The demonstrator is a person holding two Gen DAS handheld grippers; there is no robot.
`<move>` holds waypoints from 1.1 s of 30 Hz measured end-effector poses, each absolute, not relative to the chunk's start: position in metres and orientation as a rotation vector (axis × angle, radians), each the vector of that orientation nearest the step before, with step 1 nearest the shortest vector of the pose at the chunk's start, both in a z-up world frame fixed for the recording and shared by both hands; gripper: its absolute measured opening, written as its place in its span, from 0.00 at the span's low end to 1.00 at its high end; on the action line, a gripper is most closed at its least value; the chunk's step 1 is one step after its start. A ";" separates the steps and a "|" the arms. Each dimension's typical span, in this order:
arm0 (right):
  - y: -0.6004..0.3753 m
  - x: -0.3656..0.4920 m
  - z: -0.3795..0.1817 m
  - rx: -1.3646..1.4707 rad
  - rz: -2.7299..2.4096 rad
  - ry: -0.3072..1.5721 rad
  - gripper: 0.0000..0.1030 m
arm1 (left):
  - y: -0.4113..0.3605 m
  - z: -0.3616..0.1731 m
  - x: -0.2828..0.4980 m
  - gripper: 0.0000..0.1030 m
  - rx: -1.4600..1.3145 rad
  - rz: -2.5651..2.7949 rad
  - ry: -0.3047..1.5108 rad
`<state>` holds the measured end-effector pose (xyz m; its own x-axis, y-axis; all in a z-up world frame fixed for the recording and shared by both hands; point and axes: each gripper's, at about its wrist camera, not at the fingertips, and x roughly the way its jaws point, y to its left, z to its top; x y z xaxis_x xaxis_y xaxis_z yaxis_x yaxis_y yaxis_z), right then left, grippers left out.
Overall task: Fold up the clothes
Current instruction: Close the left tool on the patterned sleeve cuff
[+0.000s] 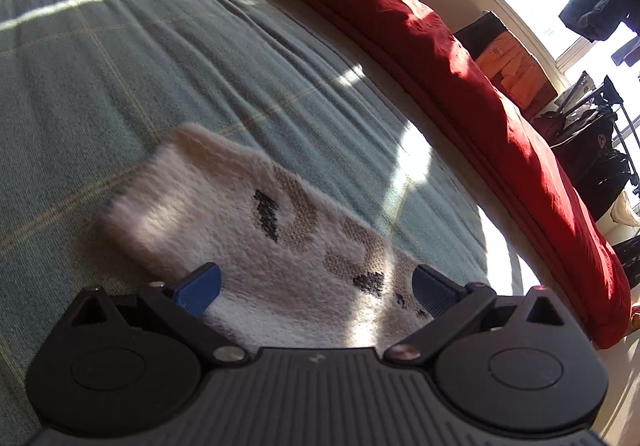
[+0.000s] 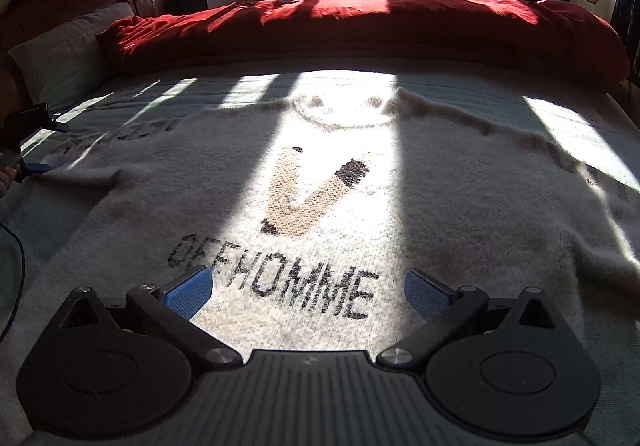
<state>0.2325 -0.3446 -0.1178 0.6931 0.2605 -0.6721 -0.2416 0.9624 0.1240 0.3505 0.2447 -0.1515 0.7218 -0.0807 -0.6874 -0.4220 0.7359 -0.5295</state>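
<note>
Lying face-up across the bed [image 2: 560, 117], the sweater [image 2: 420, 185] awaits folding; left gripper [image 1: 316, 288], jaws spread, seemingly straddles the sleeve [image 1: 224, 213]; right gripper [image 2: 308, 292] hovers unclenched. Pinch near the cuff.

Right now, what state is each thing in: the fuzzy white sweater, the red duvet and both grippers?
Fuzzy white knitted sweater: spread flat on the bed, front up, unfolded, sleeves out to the sides.
Sweater's sleeve: lying flat between the left gripper's open fingers.
Red duvet: bunched along the bed's far edge.
Left gripper: open, holding nothing.
Right gripper: open, holding nothing.
</note>
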 end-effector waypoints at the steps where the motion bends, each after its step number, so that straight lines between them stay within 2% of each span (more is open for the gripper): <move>1: -0.342 0.232 -0.116 0.028 0.281 0.753 1.00 | 0.249 -0.148 0.347 0.98 -0.745 0.225 0.746; 7: -0.334 0.226 -0.104 0.065 0.271 0.735 1.00 | 0.264 -0.147 0.320 0.96 -0.901 0.214 0.694; 9: -0.334 0.226 -0.103 0.092 0.269 0.740 1.00 | 0.263 -0.156 0.311 0.89 -0.957 0.215 0.697; 10: -0.334 0.226 -0.102 0.114 0.267 0.743 1.00 | 0.262 -0.163 0.306 0.82 -1.001 0.214 0.692; 14: -0.336 0.228 -0.102 0.177 0.263 0.747 1.00 | 0.258 -0.188 0.299 0.68 -1.117 0.185 0.682; 30: -0.324 0.236 -0.107 0.176 0.252 0.761 1.00 | 0.259 -0.197 0.350 0.59 -1.062 0.257 0.588; 31: -0.323 0.236 -0.108 0.173 0.258 0.762 1.00 | 0.256 -0.197 0.350 0.54 -1.041 0.264 0.592; 33: -0.323 0.237 -0.109 0.168 0.262 0.761 1.00 | 0.253 -0.197 0.349 0.37 -0.999 0.285 0.611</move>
<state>0.2370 -0.3227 -0.1094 0.6939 0.2942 -0.6572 -0.1733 0.9541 0.2441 0.3494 0.2527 -0.1967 0.7989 -0.0491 -0.5994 -0.4907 0.5230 -0.6969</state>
